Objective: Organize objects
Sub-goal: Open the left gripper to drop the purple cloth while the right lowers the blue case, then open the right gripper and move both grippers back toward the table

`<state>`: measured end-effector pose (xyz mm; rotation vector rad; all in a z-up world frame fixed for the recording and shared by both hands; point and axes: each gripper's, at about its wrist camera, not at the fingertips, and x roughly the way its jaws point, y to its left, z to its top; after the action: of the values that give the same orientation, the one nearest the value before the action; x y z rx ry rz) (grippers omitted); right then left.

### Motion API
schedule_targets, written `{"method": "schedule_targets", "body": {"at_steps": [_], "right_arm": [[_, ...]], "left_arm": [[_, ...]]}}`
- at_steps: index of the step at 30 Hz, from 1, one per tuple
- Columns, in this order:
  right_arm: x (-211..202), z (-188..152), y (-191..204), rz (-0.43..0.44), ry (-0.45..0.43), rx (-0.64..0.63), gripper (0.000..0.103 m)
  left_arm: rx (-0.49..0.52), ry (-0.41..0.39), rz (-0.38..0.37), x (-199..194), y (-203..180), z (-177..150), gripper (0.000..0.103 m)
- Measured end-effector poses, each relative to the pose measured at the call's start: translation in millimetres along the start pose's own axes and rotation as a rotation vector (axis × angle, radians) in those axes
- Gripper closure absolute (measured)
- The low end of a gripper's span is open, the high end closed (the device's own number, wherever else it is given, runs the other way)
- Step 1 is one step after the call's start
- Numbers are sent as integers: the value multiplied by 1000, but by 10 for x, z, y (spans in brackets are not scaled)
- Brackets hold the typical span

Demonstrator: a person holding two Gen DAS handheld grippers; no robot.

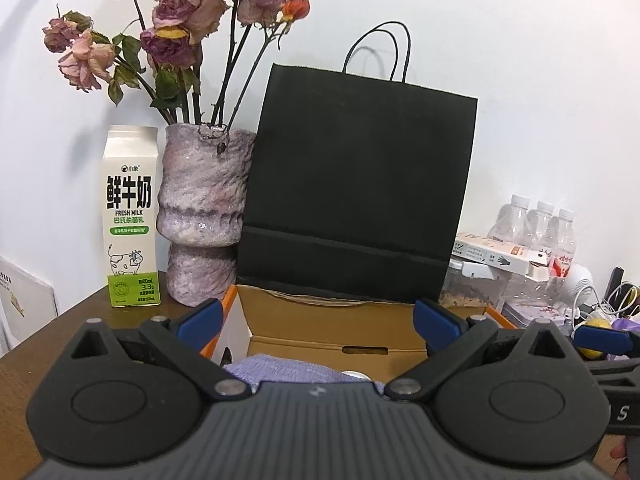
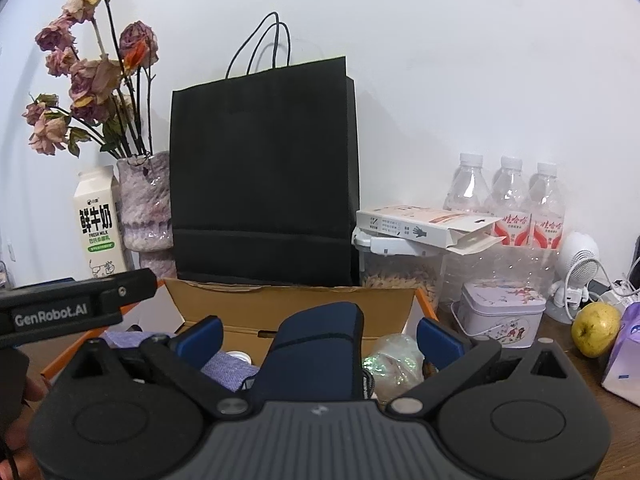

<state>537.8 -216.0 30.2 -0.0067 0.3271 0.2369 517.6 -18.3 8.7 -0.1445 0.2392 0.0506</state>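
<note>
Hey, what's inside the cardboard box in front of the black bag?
Inside the cardboard box: a purple cloth, a dark blue pouch, a crinkly plastic bag and a small white cap. Anything underneath them is hidden.

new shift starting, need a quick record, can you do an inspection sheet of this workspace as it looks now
surface: brown wooden table, crowded along the back wall.
job's things: open cardboard box holding a purple cloth, a dark blue pouch and a crinkled clear plastic bag.
clutter: milk carton, vase of dried roses, black paper bag, three water bottles, flat white box on a food jar, tin, yellow-green fruit, tissue pack.
grippers: left gripper open, empty; right gripper open above the box, around the pouch.
cables: white cords at far right.
surroundings: plain white wall.
</note>
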Motion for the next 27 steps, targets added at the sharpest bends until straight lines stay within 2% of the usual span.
{"method": "schedule_targets", "body": {"at_steps": [18, 27], "right_arm": [[-454, -143, 4, -5, -10, -2, 0], [-707, -301, 56, -2, -18, 2, 0]], "left_arm": [[20, -17, -28, -459, 89, -194, 0], [29, 15, -29, -677, 152, -309, 0]]}}
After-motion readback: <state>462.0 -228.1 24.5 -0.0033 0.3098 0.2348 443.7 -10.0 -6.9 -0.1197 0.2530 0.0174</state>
